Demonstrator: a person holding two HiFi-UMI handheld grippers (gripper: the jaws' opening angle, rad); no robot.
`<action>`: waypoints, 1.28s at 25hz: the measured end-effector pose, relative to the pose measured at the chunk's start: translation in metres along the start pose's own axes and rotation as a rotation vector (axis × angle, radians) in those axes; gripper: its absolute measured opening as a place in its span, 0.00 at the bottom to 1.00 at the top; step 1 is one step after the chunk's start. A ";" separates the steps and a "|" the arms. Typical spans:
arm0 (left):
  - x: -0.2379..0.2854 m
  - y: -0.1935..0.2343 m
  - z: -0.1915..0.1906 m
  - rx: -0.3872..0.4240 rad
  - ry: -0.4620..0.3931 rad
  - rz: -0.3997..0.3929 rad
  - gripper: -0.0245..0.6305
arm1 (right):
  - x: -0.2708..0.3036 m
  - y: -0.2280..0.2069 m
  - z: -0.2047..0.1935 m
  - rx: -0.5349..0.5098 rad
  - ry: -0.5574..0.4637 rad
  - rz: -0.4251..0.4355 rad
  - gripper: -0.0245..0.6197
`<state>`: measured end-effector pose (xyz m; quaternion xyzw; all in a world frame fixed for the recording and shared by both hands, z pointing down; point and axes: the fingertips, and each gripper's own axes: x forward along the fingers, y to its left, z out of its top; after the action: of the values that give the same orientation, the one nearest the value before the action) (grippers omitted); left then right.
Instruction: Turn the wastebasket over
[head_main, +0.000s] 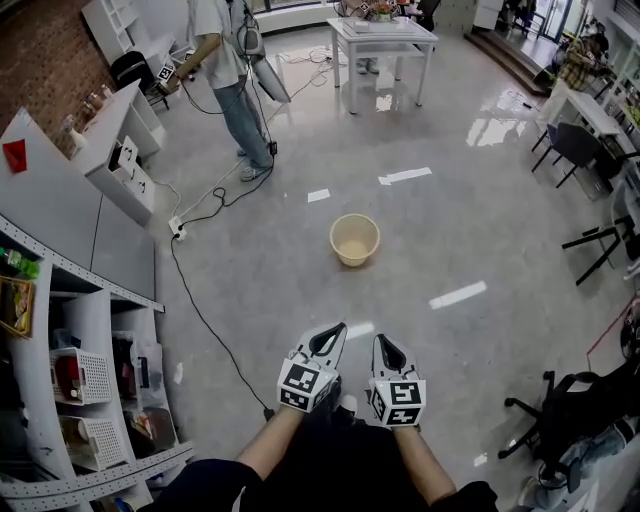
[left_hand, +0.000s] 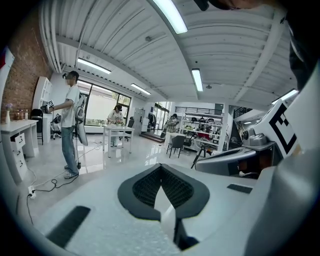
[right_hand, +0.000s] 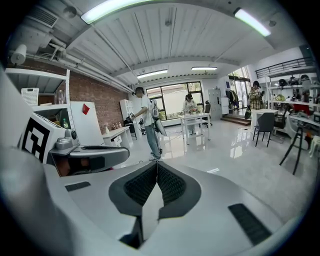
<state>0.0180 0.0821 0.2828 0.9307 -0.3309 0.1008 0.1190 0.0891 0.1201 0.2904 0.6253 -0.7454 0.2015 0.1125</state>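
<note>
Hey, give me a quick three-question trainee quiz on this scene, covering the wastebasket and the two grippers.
1. True or false: the wastebasket stands on the floor with its opening facing up.
2. Pick one: the left gripper is A) shut and empty, B) shut on the wastebasket, C) wide open.
3. Fill in: the right gripper is ___ the wastebasket (touching / apart from).
Key: 1 true; 2 A; 3 apart from.

The wastebasket (head_main: 355, 239) stands on the floor (head_main: 450, 230) ahead of the left tool (head_main: 333, 333) and right tool (head_main: 384, 345), shelves (head_main: 100, 330) at left.
</note>
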 end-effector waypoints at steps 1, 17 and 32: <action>0.007 0.006 0.003 0.000 -0.001 -0.006 0.05 | 0.008 -0.002 0.004 -0.001 0.002 -0.003 0.05; 0.099 0.124 0.044 0.014 0.005 -0.090 0.05 | 0.144 -0.015 0.077 -0.008 0.017 -0.063 0.05; 0.150 0.174 0.053 -0.009 0.023 -0.145 0.05 | 0.198 -0.035 0.105 0.006 0.026 -0.133 0.05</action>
<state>0.0267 -0.1527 0.2987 0.9504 -0.2616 0.1013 0.1339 0.0944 -0.1065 0.2854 0.6710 -0.7001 0.2043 0.1335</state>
